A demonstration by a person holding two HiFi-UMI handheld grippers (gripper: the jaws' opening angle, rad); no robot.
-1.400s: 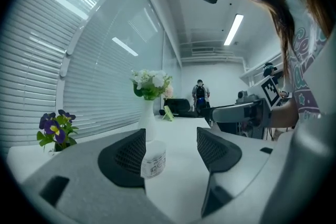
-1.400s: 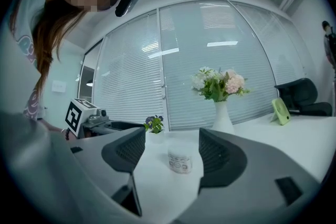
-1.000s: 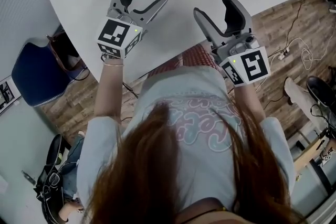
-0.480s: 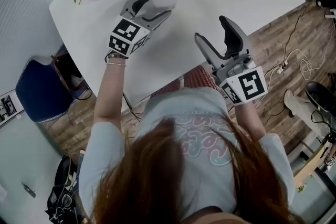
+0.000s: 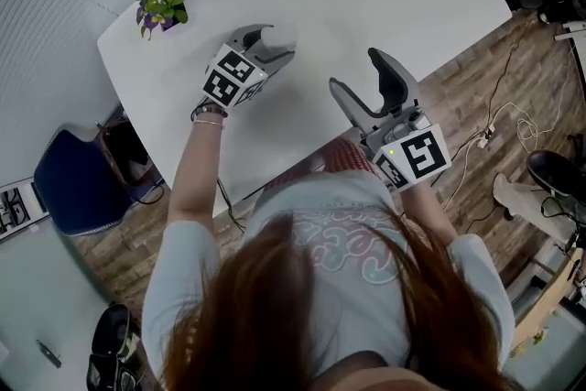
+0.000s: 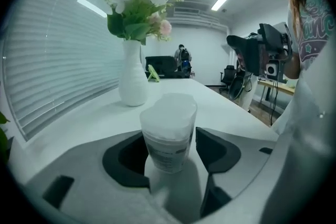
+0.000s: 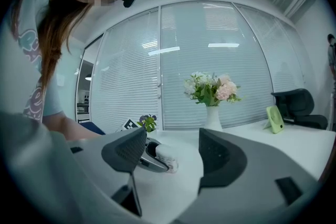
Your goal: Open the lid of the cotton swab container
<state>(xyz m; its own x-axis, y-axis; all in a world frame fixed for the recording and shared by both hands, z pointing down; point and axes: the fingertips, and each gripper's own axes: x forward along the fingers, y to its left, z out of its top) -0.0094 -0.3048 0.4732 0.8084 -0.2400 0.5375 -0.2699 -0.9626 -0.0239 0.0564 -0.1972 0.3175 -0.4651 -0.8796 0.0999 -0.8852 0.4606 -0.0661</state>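
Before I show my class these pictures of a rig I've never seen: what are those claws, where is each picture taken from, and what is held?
A person holds a claw in each hand. One camera looks down from the head; one rides on each claw. On the table stand a vase of flowers, a potted plant and a cotton swab container. The left claw has the container between its jaws; whether it grips is unclear. The right claw is open, empty.

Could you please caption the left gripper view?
Left hand-held gripper, jaws apart, straddling the cotton swab container.
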